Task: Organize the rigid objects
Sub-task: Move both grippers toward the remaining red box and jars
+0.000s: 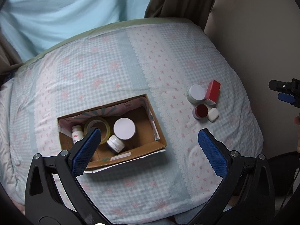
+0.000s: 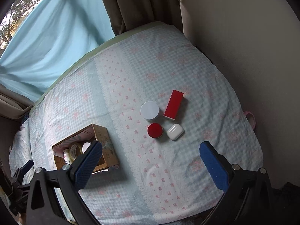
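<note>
red box (image 2: 173, 105) lies flat, long axis pointing away toward wall; left gripper (image 1: 149, 138), right gripper (image 2: 151, 151) both spread, empty.

Small white bottle (image 1: 76, 134) in the cardboard box (image 1: 142, 146): a red label patch with print, too small to read.
Dark jar (image 1: 115, 144) in the same box: white label with lines of print, illegible.
Tape roll (image 2: 75, 151): dark lettering around its band, not readable.
Box outer side wall (image 2: 105, 142): faint printed characters, cannot be made out.
Red carton (image 2: 173, 103): no legible text.
</note>
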`<state>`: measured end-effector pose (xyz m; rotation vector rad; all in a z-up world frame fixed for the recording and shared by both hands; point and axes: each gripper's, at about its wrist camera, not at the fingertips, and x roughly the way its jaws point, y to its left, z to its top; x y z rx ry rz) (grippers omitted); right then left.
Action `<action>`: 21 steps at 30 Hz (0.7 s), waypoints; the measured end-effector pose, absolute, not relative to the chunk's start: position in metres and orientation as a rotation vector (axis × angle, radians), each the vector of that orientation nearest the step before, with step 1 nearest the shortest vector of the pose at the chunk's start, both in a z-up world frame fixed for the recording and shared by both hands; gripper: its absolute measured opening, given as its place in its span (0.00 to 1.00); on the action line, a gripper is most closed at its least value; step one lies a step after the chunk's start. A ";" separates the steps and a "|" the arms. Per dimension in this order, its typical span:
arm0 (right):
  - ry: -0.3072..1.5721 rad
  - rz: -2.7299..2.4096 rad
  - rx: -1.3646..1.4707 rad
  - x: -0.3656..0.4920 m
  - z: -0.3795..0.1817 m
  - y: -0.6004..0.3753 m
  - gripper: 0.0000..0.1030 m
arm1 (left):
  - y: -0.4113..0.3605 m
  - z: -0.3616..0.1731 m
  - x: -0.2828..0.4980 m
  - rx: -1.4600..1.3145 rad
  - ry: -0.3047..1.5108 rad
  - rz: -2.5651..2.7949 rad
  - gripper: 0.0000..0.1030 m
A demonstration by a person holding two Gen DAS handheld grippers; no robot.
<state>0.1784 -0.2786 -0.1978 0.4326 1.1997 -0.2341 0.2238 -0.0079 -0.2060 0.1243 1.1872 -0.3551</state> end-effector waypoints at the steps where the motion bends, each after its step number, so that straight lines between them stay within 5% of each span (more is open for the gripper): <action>1: 1.197 -0.225 0.451 0.183 -0.201 -0.293 1.00 | -0.025 -0.211 0.226 0.128 1.199 -0.361 1.00; 16: 1.339 -0.238 0.701 0.258 -0.305 -0.407 1.00 | -0.209 -0.331 0.280 0.341 1.371 -0.469 1.00; 21: 1.411 -0.271 0.747 0.280 -0.351 -0.417 0.93 | -0.243 -0.385 0.305 0.454 1.411 -0.497 1.00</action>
